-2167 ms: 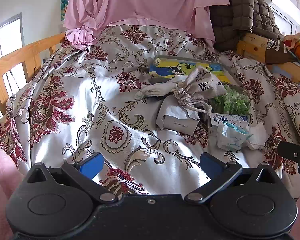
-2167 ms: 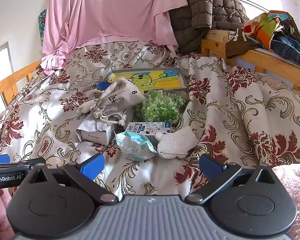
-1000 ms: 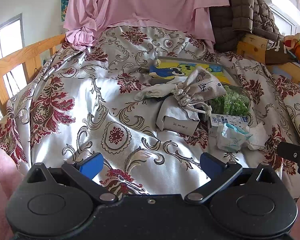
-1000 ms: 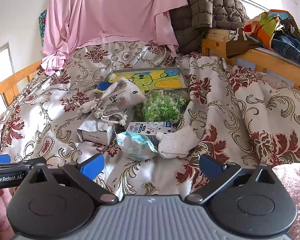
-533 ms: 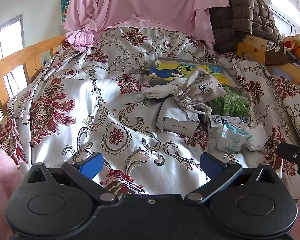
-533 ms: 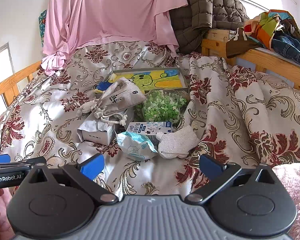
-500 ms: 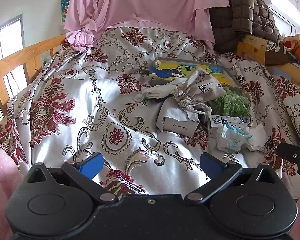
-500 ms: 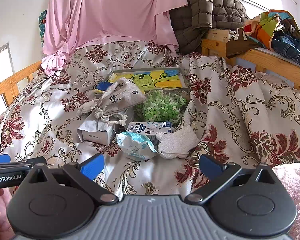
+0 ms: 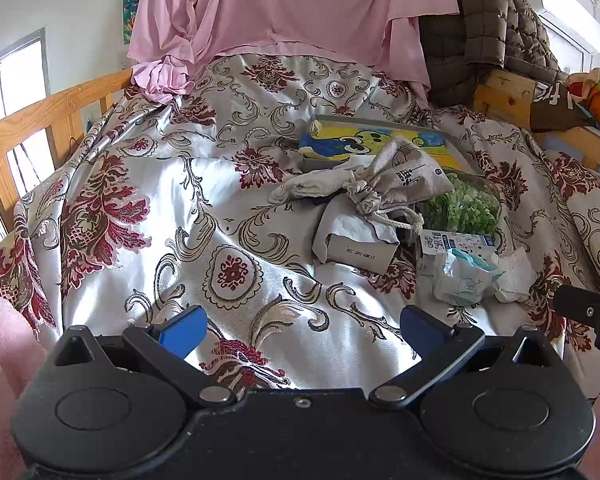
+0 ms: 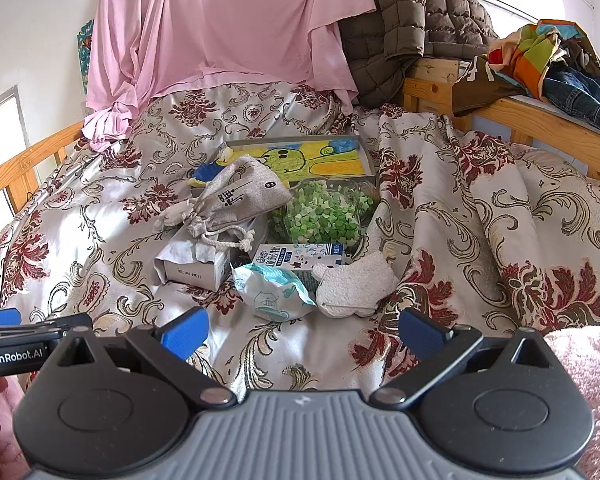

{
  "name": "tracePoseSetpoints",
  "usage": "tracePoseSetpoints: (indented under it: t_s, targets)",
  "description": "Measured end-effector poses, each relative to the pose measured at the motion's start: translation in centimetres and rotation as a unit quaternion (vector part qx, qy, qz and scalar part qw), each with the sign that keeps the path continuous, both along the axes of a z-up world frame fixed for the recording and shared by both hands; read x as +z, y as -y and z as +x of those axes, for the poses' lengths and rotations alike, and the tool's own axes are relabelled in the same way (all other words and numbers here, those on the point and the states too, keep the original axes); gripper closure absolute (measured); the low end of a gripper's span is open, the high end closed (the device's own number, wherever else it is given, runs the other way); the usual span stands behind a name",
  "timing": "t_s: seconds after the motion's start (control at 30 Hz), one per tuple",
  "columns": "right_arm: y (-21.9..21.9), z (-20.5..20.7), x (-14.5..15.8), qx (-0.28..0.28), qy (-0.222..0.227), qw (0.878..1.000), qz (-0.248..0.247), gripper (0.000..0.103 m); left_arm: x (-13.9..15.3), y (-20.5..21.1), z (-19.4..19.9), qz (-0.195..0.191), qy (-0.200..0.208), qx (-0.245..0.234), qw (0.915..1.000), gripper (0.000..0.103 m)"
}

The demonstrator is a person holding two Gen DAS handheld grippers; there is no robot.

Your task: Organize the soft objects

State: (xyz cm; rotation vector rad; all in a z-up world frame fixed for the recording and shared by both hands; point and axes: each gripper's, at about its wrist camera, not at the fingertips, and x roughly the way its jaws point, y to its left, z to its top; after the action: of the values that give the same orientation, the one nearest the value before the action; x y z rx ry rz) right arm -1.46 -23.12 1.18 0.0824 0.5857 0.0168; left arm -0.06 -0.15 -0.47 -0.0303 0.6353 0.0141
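Two grippers hang low over a bed cover [image 10: 480,208] with red flowers. The left gripper [image 9: 300,332] is spread wide and holds nothing. The right gripper [image 10: 302,332] is spread wide too, with nothing in it. A pile of soft things sits in the middle of the bed: a cloth bag [image 10: 240,196] with a string lies on a grey box [image 10: 192,264], next to a pack of green bits [image 10: 320,212], a blue-and-white packet [image 10: 272,294] and a white sponge [image 10: 354,288].

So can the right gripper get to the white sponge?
Probably yes. The right gripper is open and empty, and the white sponge lies just ahead on the bedspread with nothing between them; only a crumpled wrapper touches its left side.
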Motion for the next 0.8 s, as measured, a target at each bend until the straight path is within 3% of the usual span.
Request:
tracePoseSetpoints:
  t_s: [0.8]
  targets:
    - [0.77,-0.45,0.79,-0.012,0.013,1.0,0.023,0.0,0.19,-0.29,0.37,-0.014,-0.009,-0.001,0.9999,0.001]
